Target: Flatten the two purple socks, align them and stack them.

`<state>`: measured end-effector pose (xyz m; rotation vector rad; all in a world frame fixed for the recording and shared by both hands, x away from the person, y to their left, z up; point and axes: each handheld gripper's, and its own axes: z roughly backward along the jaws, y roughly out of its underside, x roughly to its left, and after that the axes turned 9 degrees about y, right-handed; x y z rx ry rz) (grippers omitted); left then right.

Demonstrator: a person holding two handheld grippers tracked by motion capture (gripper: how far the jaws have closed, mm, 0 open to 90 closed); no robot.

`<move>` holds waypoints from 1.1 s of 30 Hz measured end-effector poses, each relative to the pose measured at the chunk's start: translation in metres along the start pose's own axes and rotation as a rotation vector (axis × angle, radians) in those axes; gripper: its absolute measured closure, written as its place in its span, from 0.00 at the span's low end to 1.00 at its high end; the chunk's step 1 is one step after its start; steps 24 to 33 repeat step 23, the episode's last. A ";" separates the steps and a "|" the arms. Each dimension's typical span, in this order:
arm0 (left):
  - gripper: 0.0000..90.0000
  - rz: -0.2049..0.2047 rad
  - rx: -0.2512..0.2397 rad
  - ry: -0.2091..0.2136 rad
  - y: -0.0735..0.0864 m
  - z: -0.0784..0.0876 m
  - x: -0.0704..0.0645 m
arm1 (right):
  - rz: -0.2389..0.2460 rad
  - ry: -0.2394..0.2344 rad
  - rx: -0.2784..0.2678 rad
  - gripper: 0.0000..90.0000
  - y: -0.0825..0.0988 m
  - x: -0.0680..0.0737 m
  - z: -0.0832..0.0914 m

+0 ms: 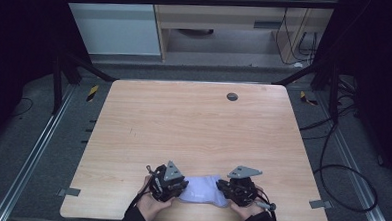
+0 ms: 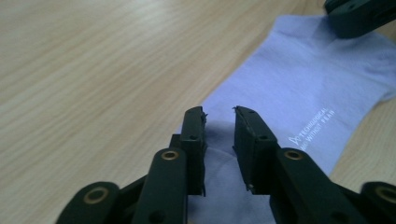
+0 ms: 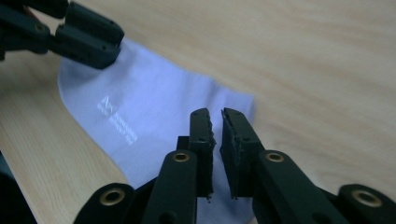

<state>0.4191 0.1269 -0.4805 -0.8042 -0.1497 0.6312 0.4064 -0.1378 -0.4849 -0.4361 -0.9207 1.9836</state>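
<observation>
A pale lilac sock (image 1: 204, 190) is laid flat on the wooden table (image 1: 193, 125), close to the near edge, and is flanked by the two grippers, one at each end. The step in hand is judged to be the flattening or taking up of the sock by its ends. In the left gripper view the left gripper (image 2: 219, 114) is seen with its jaws standing apart over one end of the sock, a clear gap between them and no cloth pinched. In the right gripper view the right gripper (image 3: 215, 114) is seen with its jaws nearly together, a narrow slit left between them above the opposite end; whether a fold of cloth is caught lower down cannot be told. For the step to be done well, each pair of jaws is best lowered until the tips meet the cloth just inside its edge, so that one layer or both are taken cleanly and the table is not scraped. The two ends are best gripped evenly, and the sock drawn taut only gently, so that the knit is not stretched askew and the small white printed logo (image 2: 312, 126) is kept flat. Counted: one sock, one table, two grippers, two hands, and one small dark round disc (image 1: 232, 96) set near the far edge of the table.
</observation>
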 end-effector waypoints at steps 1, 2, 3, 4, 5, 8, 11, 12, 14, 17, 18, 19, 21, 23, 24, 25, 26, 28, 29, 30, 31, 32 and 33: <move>0.76 0.009 -0.019 -0.011 -0.001 0.003 0.003 | -0.013 0.003 -0.023 0.88 -0.001 -0.004 0.003; 0.73 0.017 -0.030 -0.021 -0.001 0.006 0.007 | -0.027 0.012 -0.044 0.85 -0.002 -0.009 0.006; 0.70 0.026 -0.042 -0.029 -0.002 0.009 0.011 | -0.043 0.029 -0.063 0.83 -0.002 -0.014 0.010; 0.68 0.039 -0.057 -0.039 -0.002 0.013 0.015 | -0.053 0.048 -0.080 0.80 -0.001 -0.020 0.012; 0.66 0.048 -0.069 -0.051 -0.002 0.017 0.020 | -0.068 0.063 -0.094 0.78 -0.001 -0.026 0.015; 0.58 0.086 -0.099 -0.078 0.000 0.027 0.035 | -0.115 0.103 -0.121 0.71 0.003 -0.045 0.021; 0.53 0.117 -0.115 -0.108 0.004 0.034 0.050 | -0.155 0.136 -0.133 0.63 0.007 -0.060 0.026; 0.52 0.126 -0.116 -0.116 0.005 0.037 0.054 | -0.156 0.149 -0.131 0.61 0.008 -0.064 0.026; 0.50 0.146 -0.130 -0.133 0.008 0.041 0.064 | -0.166 0.175 -0.130 0.55 0.010 -0.071 0.028; 0.47 0.168 -0.143 -0.156 0.014 0.048 0.077 | -0.182 0.210 -0.133 0.47 0.013 -0.082 0.029; 0.46 0.177 -0.147 -0.162 0.016 0.051 0.081 | -0.187 0.224 -0.135 0.44 0.015 -0.085 0.029; 0.45 0.183 -0.149 -0.168 0.017 0.053 0.085 | -0.198 0.232 -0.136 0.42 0.016 -0.088 0.029; 0.43 0.193 -0.157 -0.175 0.019 0.055 0.089 | -0.205 0.250 -0.139 0.39 0.018 -0.093 0.030; 0.42 0.208 -0.157 -0.193 0.023 0.060 0.098 | -0.212 0.264 -0.141 0.37 0.019 -0.097 0.030; 0.42 0.208 -0.157 -0.193 0.023 0.060 0.098 | -0.212 0.264 -0.141 0.37 0.019 -0.097 0.030; 0.42 0.208 -0.157 -0.193 0.023 0.060 0.098 | -0.212 0.264 -0.141 0.37 0.019 -0.097 0.030; 0.42 0.208 -0.157 -0.193 0.023 0.060 0.098 | -0.212 0.264 -0.141 0.37 0.019 -0.097 0.030; 0.42 0.208 -0.157 -0.193 0.023 0.060 0.098 | -0.212 0.264 -0.141 0.37 0.019 -0.097 0.030; 0.42 0.208 -0.157 -0.193 0.023 0.060 0.098 | -0.212 0.264 -0.141 0.37 0.019 -0.097 0.030; 0.42 0.208 -0.157 -0.193 0.023 0.060 0.098 | -0.212 0.264 -0.141 0.37 0.019 -0.097 0.030; 0.42 0.208 -0.157 -0.193 0.023 0.060 0.098 | -0.212 0.264 -0.141 0.37 0.019 -0.097 0.030; 0.42 0.208 -0.157 -0.193 0.023 0.060 0.098 | -0.212 0.264 -0.141 0.37 0.019 -0.097 0.030; 0.42 0.208 -0.157 -0.193 0.023 0.060 0.098 | -0.212 0.264 -0.141 0.37 0.019 -0.097 0.030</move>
